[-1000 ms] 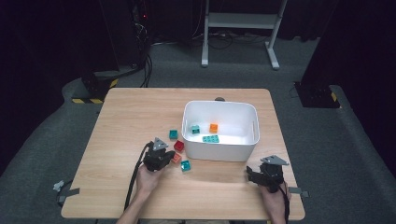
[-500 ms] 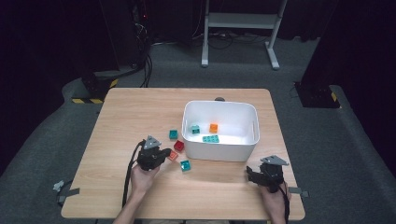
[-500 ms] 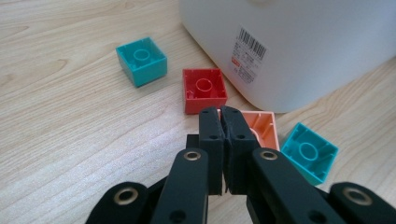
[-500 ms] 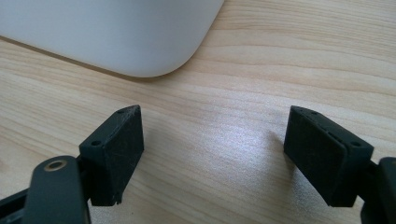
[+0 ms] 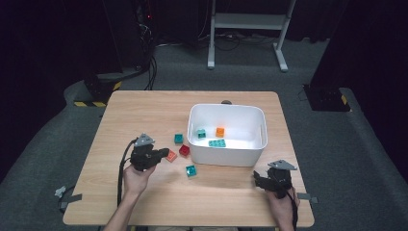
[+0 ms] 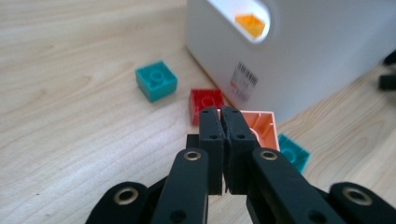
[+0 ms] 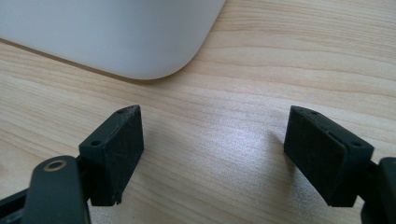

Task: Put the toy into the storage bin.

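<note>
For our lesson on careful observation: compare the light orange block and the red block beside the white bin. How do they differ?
1. Colour: the light orange block is pale; the red block is deep red.
2. Pose: the light orange block shows its hollow underside; the red block has a round stud facing up.
3. State: the left gripper is shut on the light orange block's wall; the red block lies free on the table.
Both are toy building blocks near the white bin.

Bare tabletop (image 5: 144, 115) left and front; white bin (image 5: 227, 161) and 4 loose bricks mid-table.
</note>
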